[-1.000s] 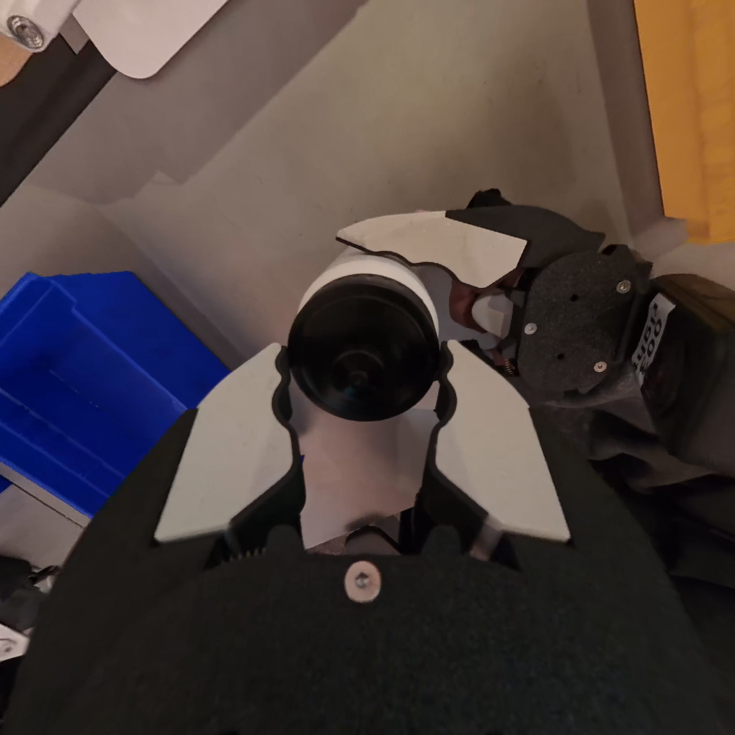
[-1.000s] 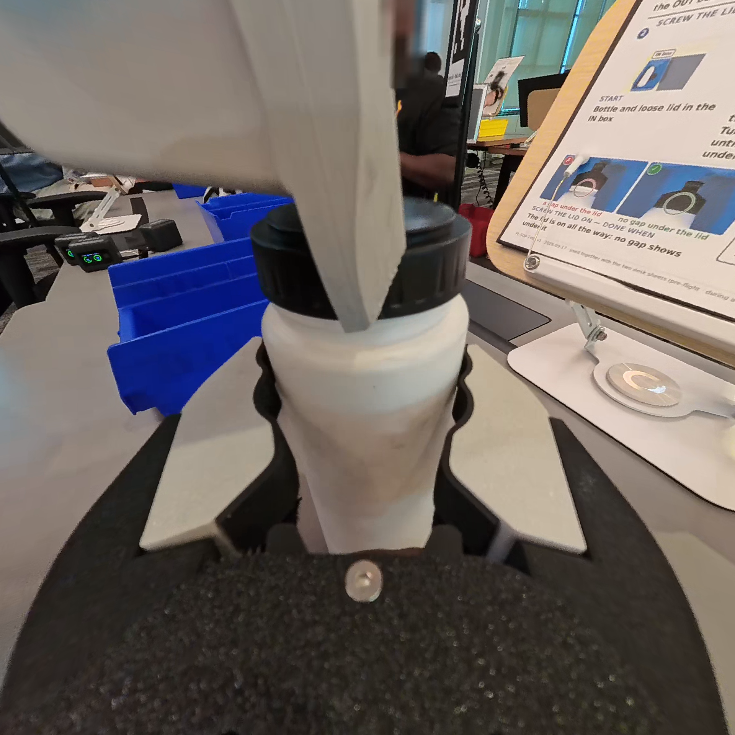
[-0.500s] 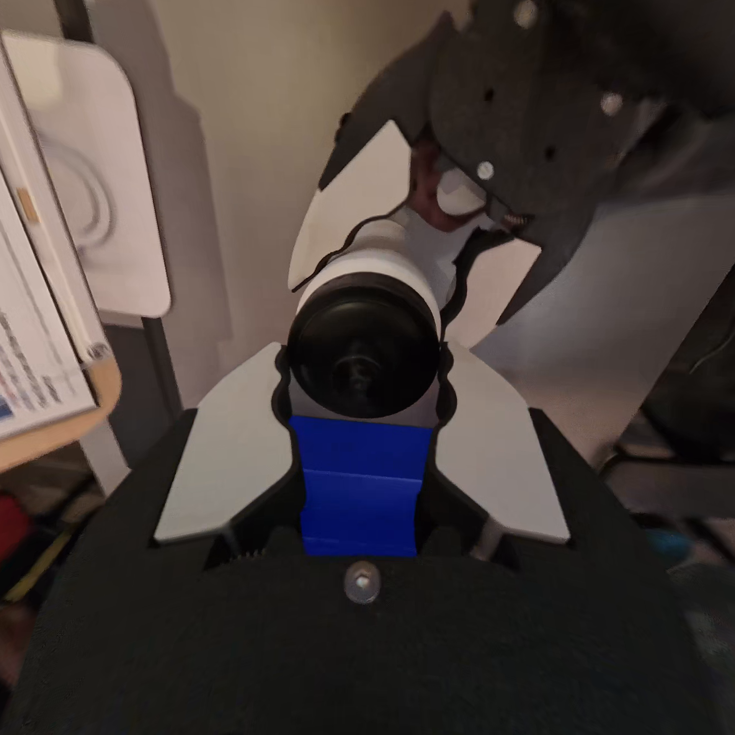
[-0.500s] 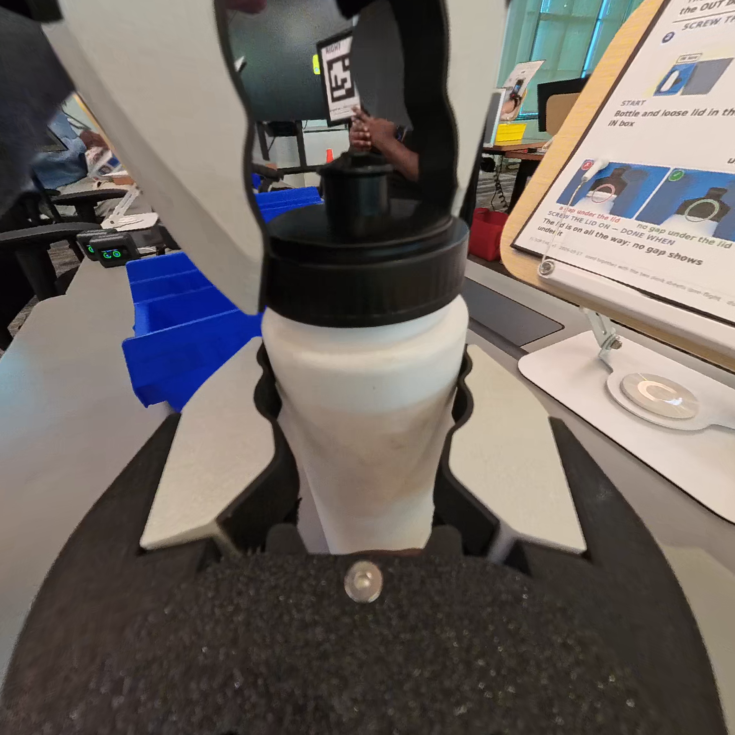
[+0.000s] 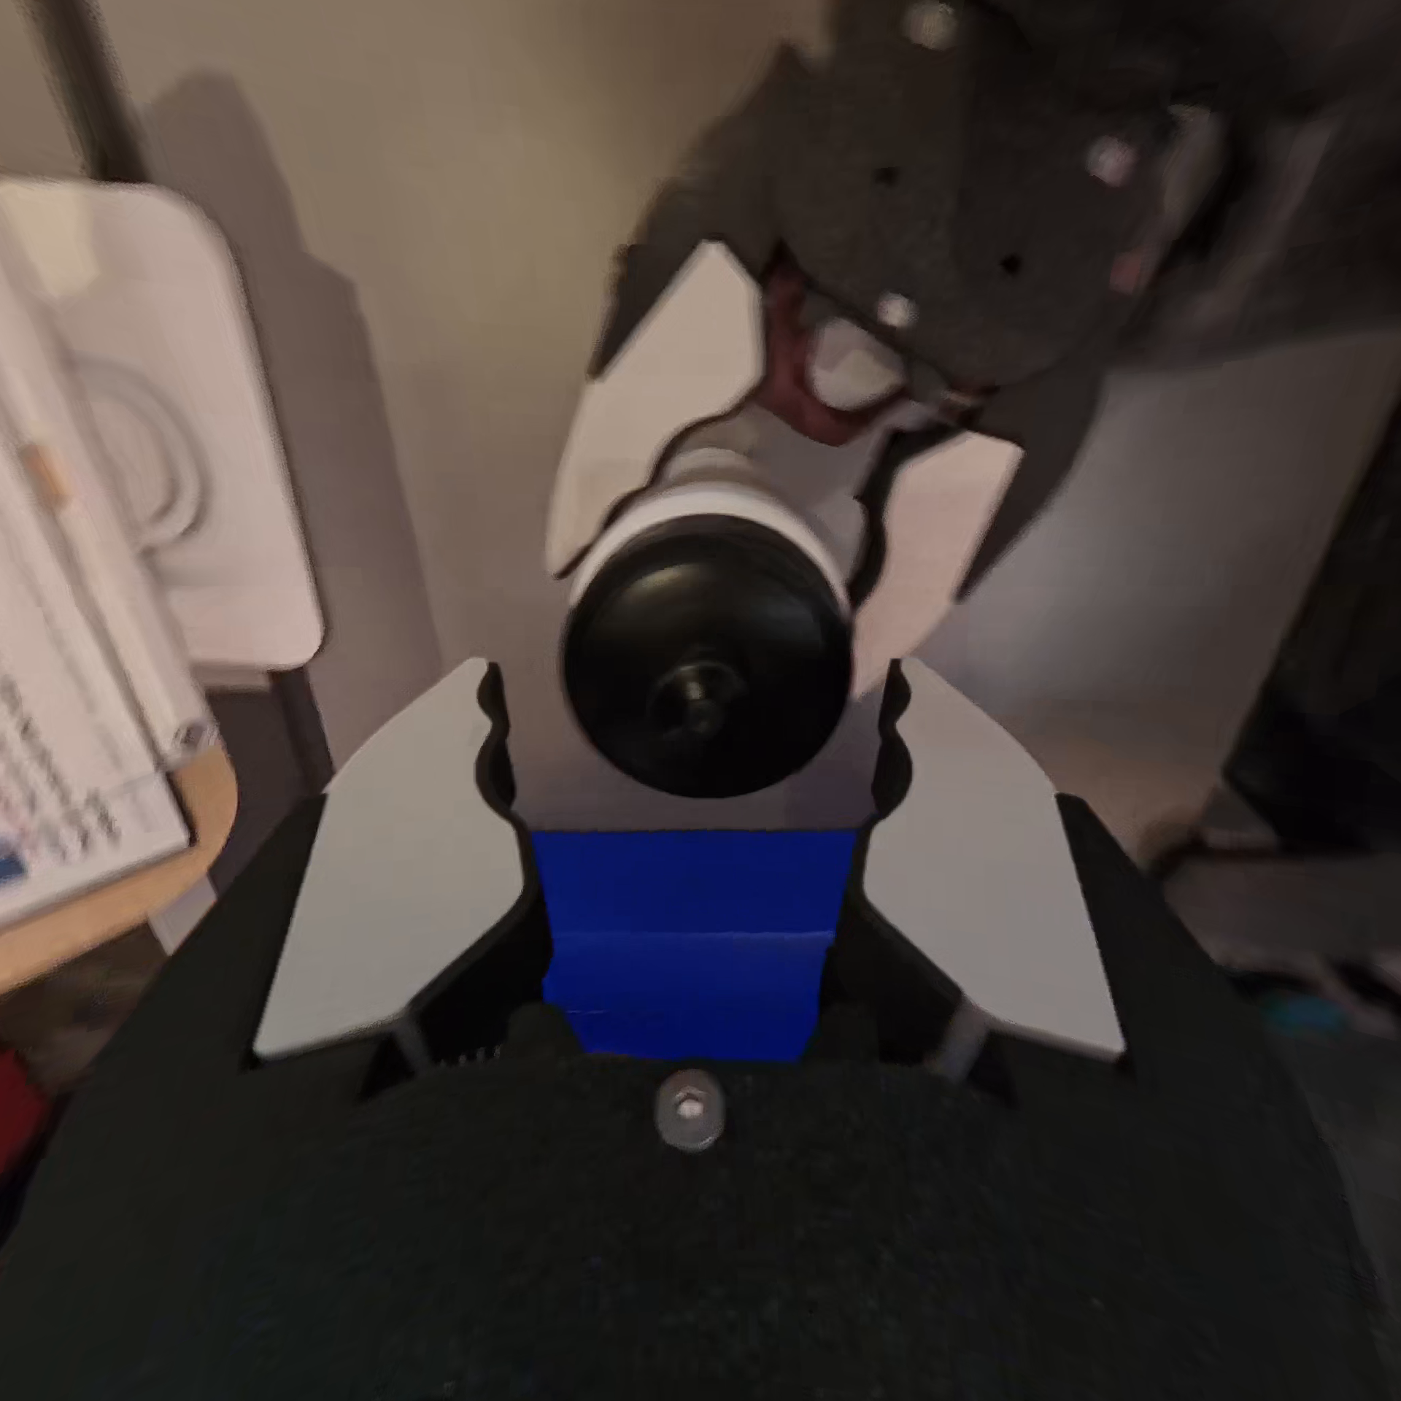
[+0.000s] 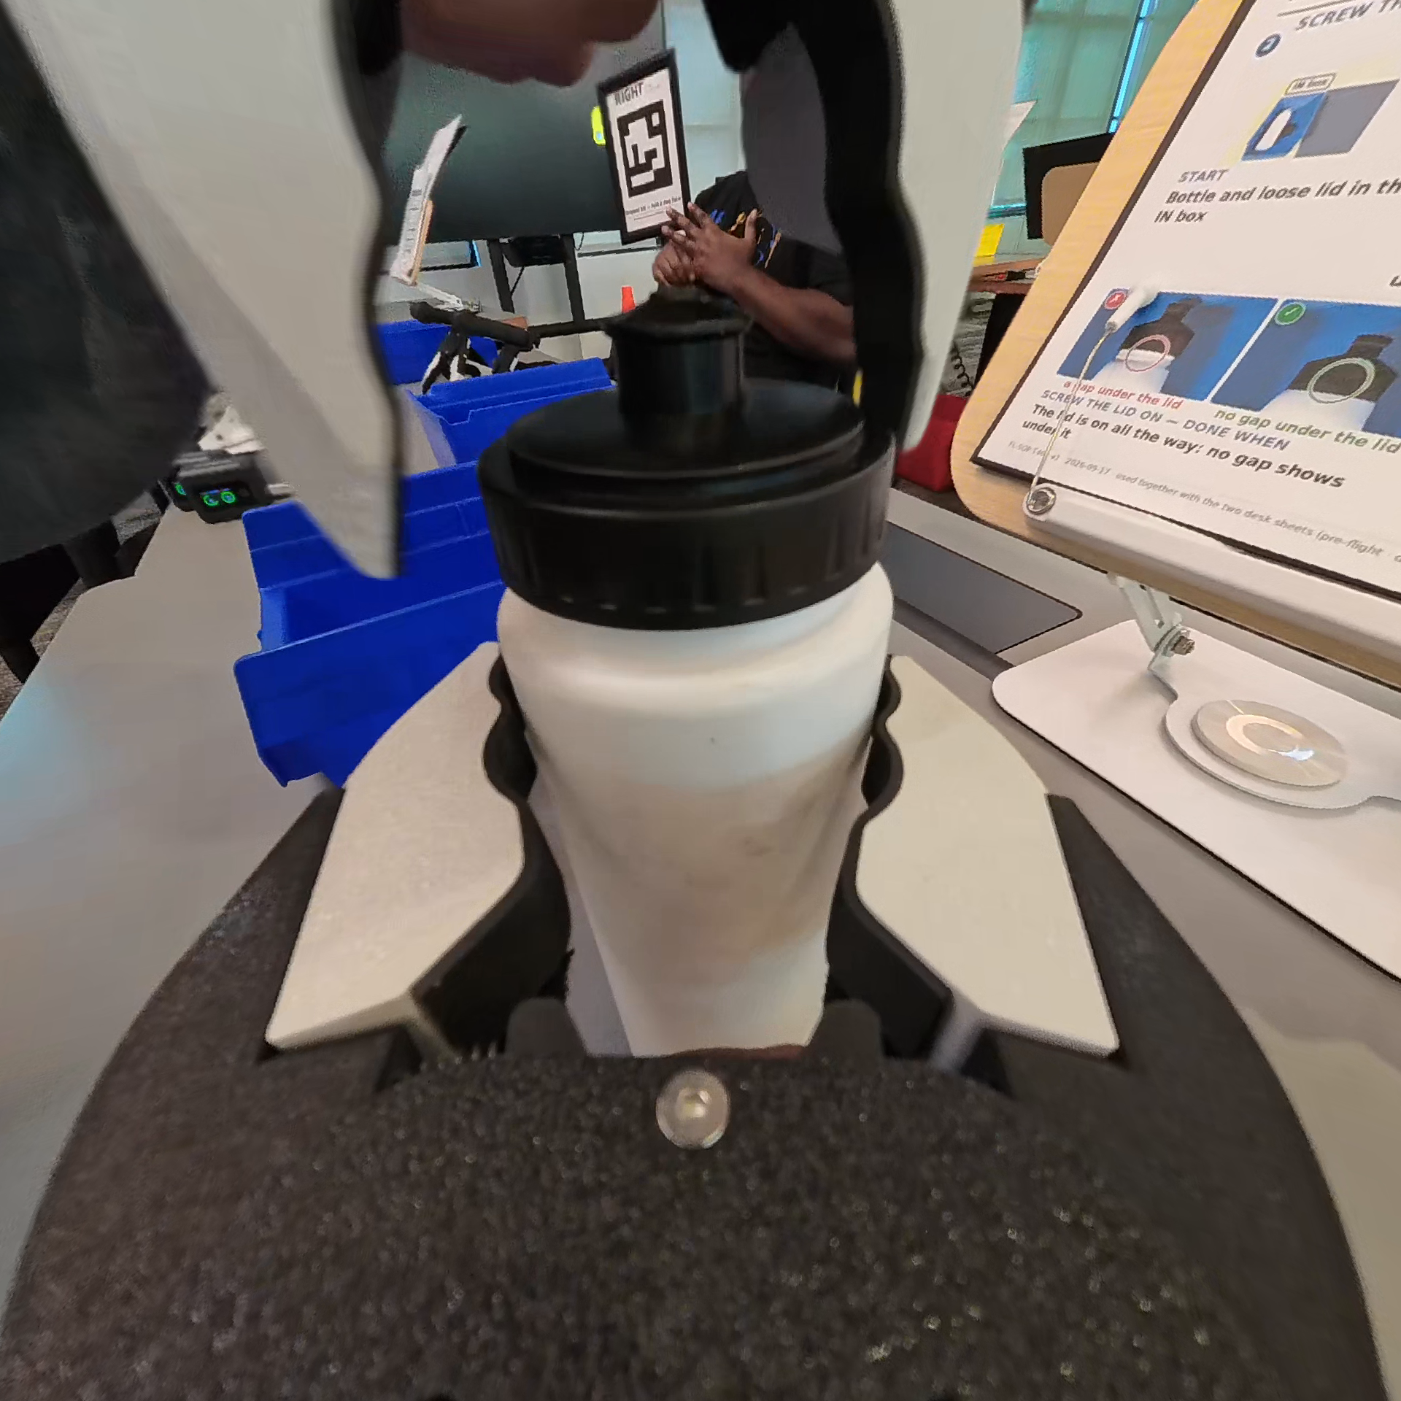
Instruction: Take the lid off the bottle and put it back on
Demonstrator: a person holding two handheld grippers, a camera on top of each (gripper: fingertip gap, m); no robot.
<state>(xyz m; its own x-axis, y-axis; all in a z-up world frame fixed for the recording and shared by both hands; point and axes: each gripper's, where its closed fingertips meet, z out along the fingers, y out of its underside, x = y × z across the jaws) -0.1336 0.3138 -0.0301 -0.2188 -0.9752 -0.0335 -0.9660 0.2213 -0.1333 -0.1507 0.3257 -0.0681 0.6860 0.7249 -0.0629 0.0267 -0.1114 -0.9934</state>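
Note:
A white bottle [image 6: 697,758] stands upright with its black lid [image 6: 682,531] seated on top. My right gripper [image 6: 690,682] is shut on the bottle's body just below the lid. My left gripper [image 5: 690,697] points straight down over the lid [image 5: 705,656] and is open, with a gap on each side of the lid. In the right wrist view its fingers [image 6: 265,303] hang from above on either side of the lid. In the left wrist view the right gripper's fingers [image 5: 652,424] clasp the bottle [image 5: 713,500] from the far side.
Blue bins [image 6: 364,629] stand on the grey table [image 6: 114,720] to the left of the bottle. An instruction board [image 6: 1213,303] on a white stand base [image 6: 1099,720] is at the right. A person [image 6: 758,258] sits at a far desk.
My left gripper turned about a quarter turn while shut on the lid, then opened and let go. The right gripper kept its hold on the bottle.

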